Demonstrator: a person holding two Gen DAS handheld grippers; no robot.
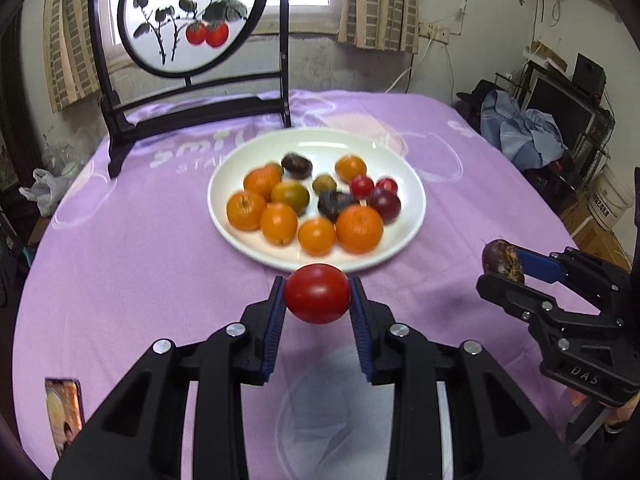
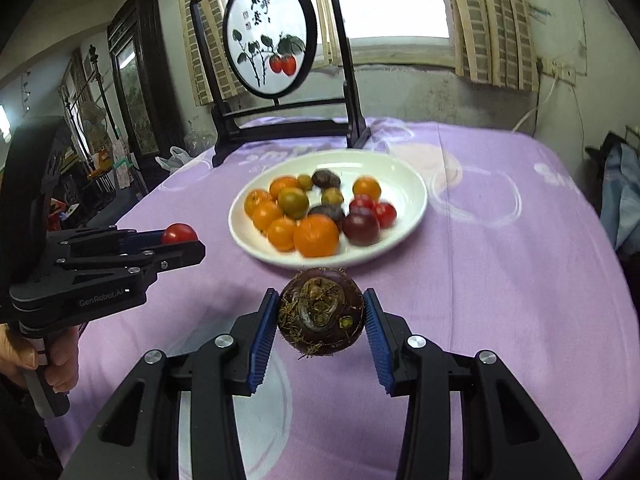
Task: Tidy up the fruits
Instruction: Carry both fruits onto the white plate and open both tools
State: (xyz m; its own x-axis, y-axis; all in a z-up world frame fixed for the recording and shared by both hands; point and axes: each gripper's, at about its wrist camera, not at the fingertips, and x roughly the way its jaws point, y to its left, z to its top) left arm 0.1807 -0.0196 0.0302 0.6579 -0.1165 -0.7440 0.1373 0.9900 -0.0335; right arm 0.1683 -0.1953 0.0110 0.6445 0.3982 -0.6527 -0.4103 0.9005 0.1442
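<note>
A white plate on the purple tablecloth holds several oranges, small red tomatoes, dark round fruits and brown water chestnuts. My left gripper is shut on a red tomato, held above the cloth just before the plate's near rim. My right gripper is shut on a dark brown water chestnut, above the cloth near the plate's front.
A black-framed decorative screen with painted persimmons stands behind the plate. A small picture card lies at the near left cloth edge. Furniture and clutter surround the table; a white bucket is at the right.
</note>
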